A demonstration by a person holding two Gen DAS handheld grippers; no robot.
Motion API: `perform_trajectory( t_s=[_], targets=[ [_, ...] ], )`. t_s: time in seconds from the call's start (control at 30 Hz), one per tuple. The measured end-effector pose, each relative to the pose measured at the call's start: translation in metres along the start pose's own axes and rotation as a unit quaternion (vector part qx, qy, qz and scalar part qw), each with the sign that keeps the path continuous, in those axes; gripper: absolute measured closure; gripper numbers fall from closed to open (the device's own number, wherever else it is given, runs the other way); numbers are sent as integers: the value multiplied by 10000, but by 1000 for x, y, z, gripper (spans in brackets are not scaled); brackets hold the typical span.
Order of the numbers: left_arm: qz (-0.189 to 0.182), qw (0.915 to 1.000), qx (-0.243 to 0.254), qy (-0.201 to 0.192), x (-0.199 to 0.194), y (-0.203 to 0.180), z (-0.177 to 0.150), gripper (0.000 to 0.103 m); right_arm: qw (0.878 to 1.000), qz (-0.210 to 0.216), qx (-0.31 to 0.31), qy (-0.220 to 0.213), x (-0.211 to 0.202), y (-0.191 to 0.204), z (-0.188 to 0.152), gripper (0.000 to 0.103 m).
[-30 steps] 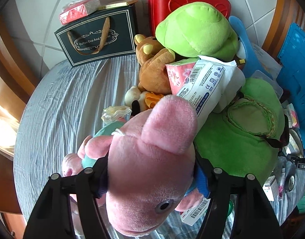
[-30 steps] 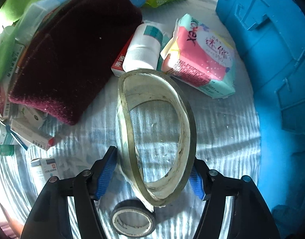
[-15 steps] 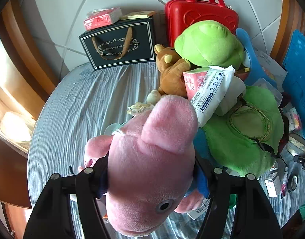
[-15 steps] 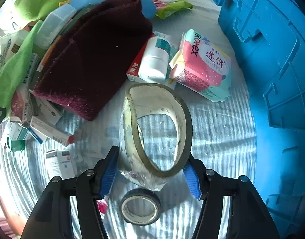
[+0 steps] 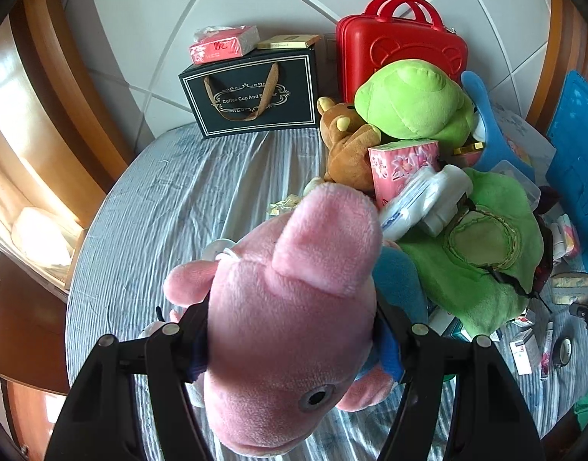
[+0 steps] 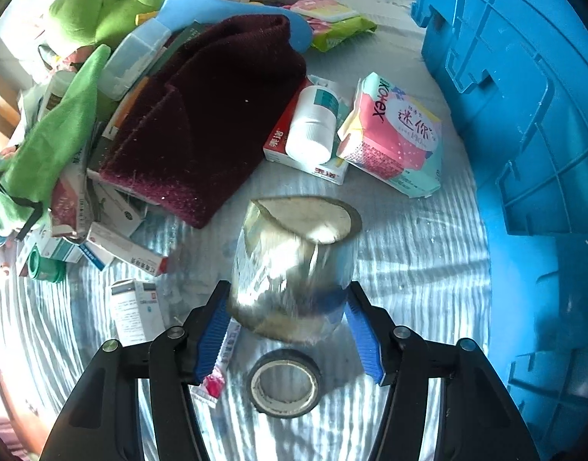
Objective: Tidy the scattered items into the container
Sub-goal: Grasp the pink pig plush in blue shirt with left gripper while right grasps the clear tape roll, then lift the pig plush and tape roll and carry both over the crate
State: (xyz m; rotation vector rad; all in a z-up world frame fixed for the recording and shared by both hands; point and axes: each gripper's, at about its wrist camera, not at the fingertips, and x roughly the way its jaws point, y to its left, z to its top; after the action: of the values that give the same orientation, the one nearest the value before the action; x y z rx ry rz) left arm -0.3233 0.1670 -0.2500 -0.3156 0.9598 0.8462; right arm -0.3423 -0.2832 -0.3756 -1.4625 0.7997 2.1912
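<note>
On the table: grey striped cloth, clutter; white tiled wall behind.
Left gripper: clamped on pink pig, raised.
Right gripper: gripping clear tape roll, beside blue crate.

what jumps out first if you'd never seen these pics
The big pink plush pig fills the left wrist view, clamped between the left gripper fingers above the grey striped cloth. In the right wrist view, a wide roll of clear tape sits between the right gripper pads, with the blue crate looming on the right. Behind the pig, a green plush frog tops a messy heap.
</note>
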Motion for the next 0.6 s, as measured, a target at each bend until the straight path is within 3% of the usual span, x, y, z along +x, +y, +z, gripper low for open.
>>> perform_trajectory(
  t_s=[0.2, 0.23, 0.27, 0.3, 0.6],
  targets=[
    [-20, 10000, 30, -67, -8, 5, -2, 36, 9997, -55, 191, -151, -9, -9, 6, 46],
    [-31, 10000, 34, -85, -10, 6, -3, 36, 9996, -73, 196, -167, -9, -16, 12, 56],
    [-41, 9999, 35, -99, -12, 7, -3, 36, 9995, -145, 197, -185, -12, -14, 13, 81],
    [-51, 9999, 37, -116, -15, 8, -3, 35, 9994, -150, 238, -197, -16, -9, 13, 97],
    [-77, 9998, 47, -186, -27, 13, -4, 36, 9993, -63, 352, -110, -14, -20, 10, 97]
  ],
)
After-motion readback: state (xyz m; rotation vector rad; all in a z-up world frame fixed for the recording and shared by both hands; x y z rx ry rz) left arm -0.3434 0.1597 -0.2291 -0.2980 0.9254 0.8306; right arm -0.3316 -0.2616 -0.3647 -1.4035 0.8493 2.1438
